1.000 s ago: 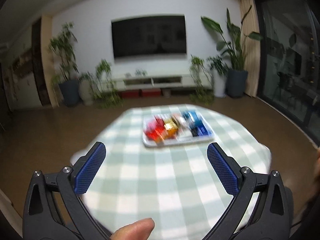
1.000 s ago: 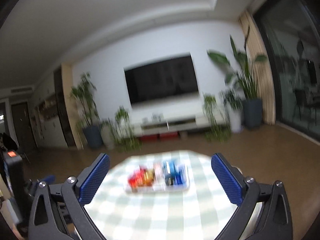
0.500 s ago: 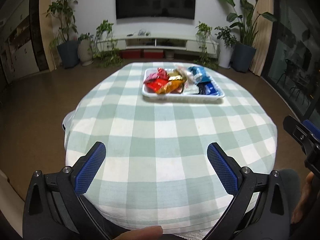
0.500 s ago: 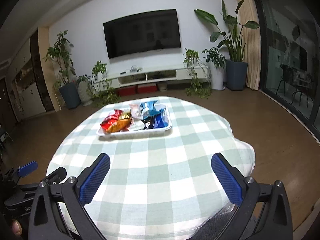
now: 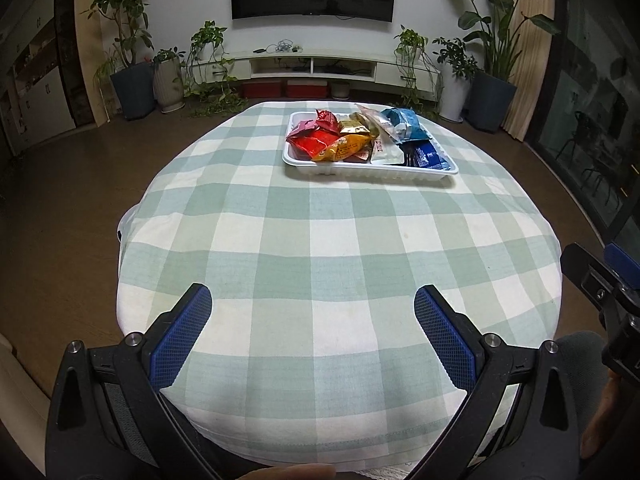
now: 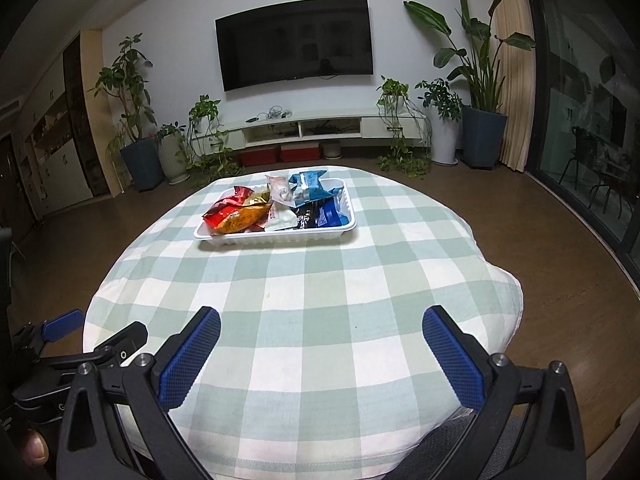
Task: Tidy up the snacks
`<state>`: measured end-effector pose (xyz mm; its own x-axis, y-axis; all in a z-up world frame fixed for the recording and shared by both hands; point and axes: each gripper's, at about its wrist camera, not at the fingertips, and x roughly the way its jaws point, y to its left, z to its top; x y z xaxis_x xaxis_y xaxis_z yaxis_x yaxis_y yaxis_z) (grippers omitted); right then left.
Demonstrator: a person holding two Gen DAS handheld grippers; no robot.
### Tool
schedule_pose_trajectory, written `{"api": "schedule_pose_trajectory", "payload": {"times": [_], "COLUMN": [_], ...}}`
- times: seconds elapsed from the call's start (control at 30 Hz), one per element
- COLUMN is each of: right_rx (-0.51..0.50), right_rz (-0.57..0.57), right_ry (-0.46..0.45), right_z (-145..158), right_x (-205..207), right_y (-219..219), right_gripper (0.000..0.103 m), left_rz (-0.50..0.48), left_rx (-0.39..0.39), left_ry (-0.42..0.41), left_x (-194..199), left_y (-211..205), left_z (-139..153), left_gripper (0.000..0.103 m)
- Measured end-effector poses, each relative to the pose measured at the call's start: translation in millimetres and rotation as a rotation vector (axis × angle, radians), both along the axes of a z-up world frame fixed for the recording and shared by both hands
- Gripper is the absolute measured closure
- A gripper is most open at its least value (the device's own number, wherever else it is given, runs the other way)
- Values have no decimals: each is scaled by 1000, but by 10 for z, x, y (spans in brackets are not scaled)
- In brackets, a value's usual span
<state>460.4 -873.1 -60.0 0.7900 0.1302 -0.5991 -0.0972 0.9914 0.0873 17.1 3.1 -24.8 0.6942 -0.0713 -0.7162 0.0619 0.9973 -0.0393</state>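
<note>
A white tray (image 5: 344, 170) (image 6: 224, 241) rests on the far half of the round table, piled with snack packets: red (image 5: 310, 144) (image 6: 222, 212), orange-yellow (image 5: 344, 148) (image 6: 244, 219), white (image 6: 282, 220) and blue (image 5: 408, 126) (image 6: 308, 190). My left gripper (image 5: 312, 324) hovers open over the table's near edge, nothing between its blue pads. My right gripper (image 6: 320, 344) is likewise open and empty, well short of the tray. Each gripper shows at the edge of the other's view.
The table wears a green-and-white checked cloth (image 5: 320, 240) (image 6: 304, 280). Brown floor surrounds it. Beyond stand a low TV cabinet (image 6: 312, 128), a wall television (image 6: 294, 42) and potted plants (image 5: 128, 48). Glass doors (image 6: 592, 120) are on the right.
Both views have tilted downward and settled; the table and tray now sit sharper and fuller in view. Both grippers stayed open.
</note>
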Motion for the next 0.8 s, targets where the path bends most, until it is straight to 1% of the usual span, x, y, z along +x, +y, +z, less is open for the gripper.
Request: {"api": "schedule_pose_trajectory", "payload": {"times": [0.8], "right_rx": [-10], "right_rz": [11], "right_ry": [22], "right_z": [-84], "right_x": [-43], "right_y": [22], "right_gripper": [0], "left_rz": [-5], "left_rx": [-11], "left_ry": [14], "left_x": [-41], "left_y": [-24], "left_z": [-58], "left_gripper": [0]}}
